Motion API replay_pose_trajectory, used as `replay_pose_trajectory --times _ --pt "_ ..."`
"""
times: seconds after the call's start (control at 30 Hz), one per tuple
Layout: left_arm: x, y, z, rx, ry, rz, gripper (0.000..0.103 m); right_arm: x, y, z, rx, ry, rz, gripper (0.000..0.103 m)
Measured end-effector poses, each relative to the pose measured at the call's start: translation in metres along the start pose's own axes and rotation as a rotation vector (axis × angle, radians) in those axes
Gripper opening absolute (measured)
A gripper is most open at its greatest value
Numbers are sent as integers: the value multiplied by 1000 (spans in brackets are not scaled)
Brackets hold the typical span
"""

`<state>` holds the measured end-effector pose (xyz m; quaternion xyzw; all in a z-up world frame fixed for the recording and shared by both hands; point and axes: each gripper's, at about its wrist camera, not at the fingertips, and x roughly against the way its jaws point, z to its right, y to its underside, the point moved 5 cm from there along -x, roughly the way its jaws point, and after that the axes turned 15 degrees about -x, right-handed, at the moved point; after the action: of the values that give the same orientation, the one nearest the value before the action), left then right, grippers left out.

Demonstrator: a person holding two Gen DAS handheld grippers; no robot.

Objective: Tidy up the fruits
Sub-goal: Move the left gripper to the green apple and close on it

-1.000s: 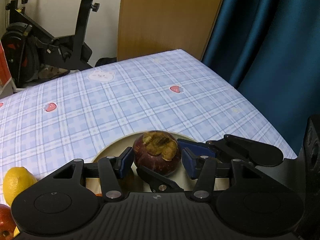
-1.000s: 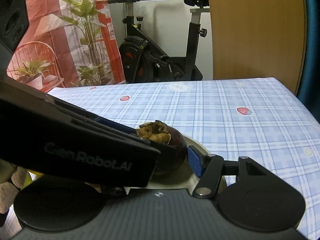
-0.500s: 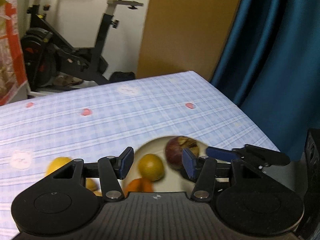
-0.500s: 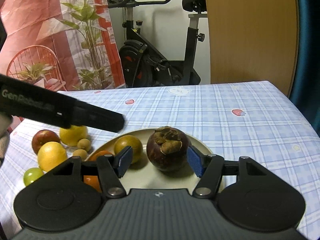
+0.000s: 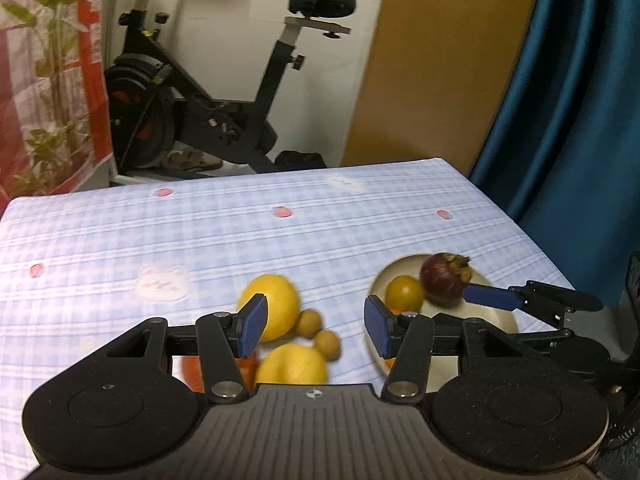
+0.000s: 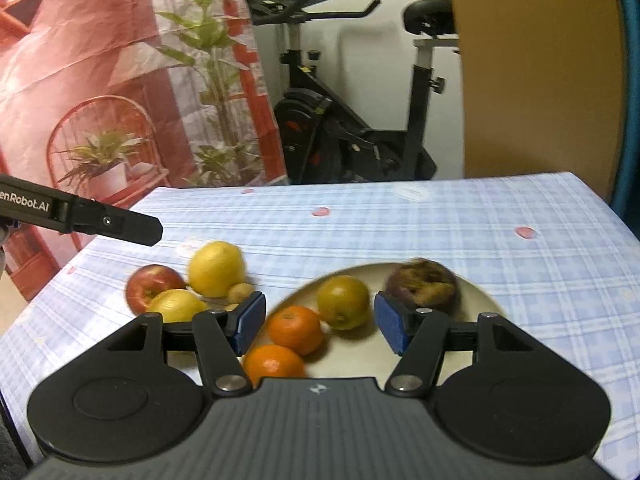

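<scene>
mangosteen (image 6: 422, 285) now sits freed on the plate (image 6: 476, 294); left hand-held gripper (image 5: 314, 328) has swung open-jawed toward loose lemons (image 5: 272, 306), right hand-held gripper (image 6: 320, 325) open too.

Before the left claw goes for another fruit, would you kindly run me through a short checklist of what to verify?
1. Left claw open and empty: ok, nothing sits between its blue pads.
2. Right claw open and empty: ok.
3. Mangosteen settled on the plate: ok, it sits at the far side beside a yellow-green fruit.
4. Room left on the plate: ok, bare rim shows on the right, though two oranges fill the near side.
5. Loose fruit in reach: ok, the lemon lies on the cloth just ahead of the left claw.
6. Small brown fruits touching the lemon: cannot tell, the picture is blurred.
</scene>
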<state>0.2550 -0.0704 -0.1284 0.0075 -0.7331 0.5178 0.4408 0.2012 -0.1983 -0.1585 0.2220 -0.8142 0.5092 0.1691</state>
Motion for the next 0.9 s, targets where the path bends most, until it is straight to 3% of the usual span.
replay_pose_trajectory --times 0.3,0.53,0.7,0.9 --pt "11 30 -22 31 -9 -30 57 -20 21 -51 65 -106 -69 63" --pt "12 55 -19 50 32 -49 58 -33 64 -91 160 -178 -174 63" --pt "7 75 -22 86 64 -77 59 -47 83 -103 200 -191 -232 63" --pt "1 88 -14 122 110 -76 60 -53 88 -101 197 -199 -235 62"
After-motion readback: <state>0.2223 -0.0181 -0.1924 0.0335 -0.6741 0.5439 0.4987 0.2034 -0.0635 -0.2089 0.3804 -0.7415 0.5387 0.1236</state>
